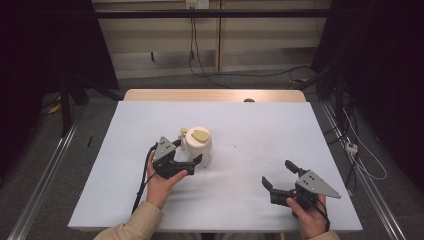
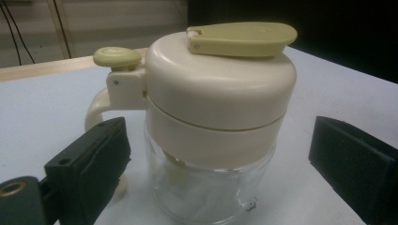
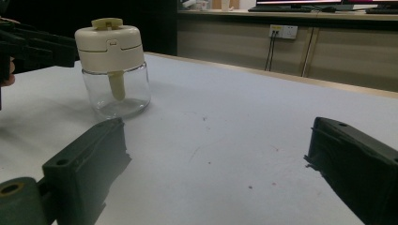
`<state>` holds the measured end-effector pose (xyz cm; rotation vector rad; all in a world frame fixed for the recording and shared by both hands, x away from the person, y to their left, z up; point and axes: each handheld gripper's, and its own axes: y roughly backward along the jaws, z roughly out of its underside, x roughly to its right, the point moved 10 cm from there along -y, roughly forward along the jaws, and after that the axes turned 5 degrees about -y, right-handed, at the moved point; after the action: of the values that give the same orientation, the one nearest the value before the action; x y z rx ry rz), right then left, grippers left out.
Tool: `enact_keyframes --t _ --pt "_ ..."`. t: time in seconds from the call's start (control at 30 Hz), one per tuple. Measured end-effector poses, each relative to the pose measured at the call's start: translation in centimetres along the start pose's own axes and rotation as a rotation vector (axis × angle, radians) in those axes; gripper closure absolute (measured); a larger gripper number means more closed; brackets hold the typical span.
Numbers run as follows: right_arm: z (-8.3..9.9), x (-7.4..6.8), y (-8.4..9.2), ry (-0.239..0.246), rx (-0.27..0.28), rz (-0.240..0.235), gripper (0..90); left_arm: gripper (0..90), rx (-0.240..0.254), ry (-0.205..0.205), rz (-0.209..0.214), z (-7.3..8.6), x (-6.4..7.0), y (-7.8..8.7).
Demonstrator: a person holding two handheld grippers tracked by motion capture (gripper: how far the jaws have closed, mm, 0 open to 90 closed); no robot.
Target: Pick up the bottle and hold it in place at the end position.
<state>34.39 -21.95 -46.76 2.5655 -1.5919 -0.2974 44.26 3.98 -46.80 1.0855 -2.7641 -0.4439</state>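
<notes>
Presently on the table (image 1: 260,130): one jar (image 1: 199,145), two grippers. Jar: one clear glass body, one cream lid (image 2: 220,79), one olive flap (image 2: 241,38) on top, one round olive button (image 2: 117,57) at the lid's edge, one cream handle (image 2: 96,108) below that button.

Position: left of the table's centre, upright on the white surface; long axis vertical. Button and handle pointing toward the left side in the high view; flap lying flat across the lid top, broad end toward the right of the left gripper view.

Left gripper (image 1: 192,162): jaws spread wide, set to either side of the jar's lower body, not gripping it; contact not determinable.

Right gripper (image 1: 279,175): jaws spread wide, holding nothing, over bare table near the front right, well apart from the jar.

Hidden or unclear: jar base cut off by the lower edge of the left gripper view; contents blurred behind the glass, apart from one pale stem (image 3: 116,84) hanging inside, seen in the right gripper view; handle partly covered by the left gripper's near jaw
</notes>
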Motion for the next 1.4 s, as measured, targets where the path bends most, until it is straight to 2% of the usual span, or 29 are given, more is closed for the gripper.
enact_keyframes --t 0.17,0.63,0.67,0.8,1.2,1.4 --pt "0.0 0.0 0.0 0.0 0.0 0.0 4.0 4.9 -0.005 0.005 -0.019 0.1 -0.1 -0.6" --pt "0.0 0.0 0.0 -0.001 -0.003 -0.003 4.0 4.9 -0.02 0.009 -0.033 0.4 0.0 -1.8" --pt "0.0 0.0 0.0 -0.001 -0.003 -0.002 4.0 4.9 -0.025 -0.002 -0.035 0.3 0.0 -2.0" --pt "0.1 0.0 0.0 -0.001 -0.005 -0.003 4.0 4.9 -0.028 -0.003 -0.036 0.3 0.2 -2.3" --pt "0.2 -0.1 -0.1 0.001 -0.012 -0.01 4.0 4.2 -0.038 0.0 -0.081 0.2 0.1 -3.7" --pt "0.2 0.0 -0.1 0.0 -0.012 -0.01 4.0 3.9 -0.039 0.017 -0.097 0.1 0.0 -4.4"
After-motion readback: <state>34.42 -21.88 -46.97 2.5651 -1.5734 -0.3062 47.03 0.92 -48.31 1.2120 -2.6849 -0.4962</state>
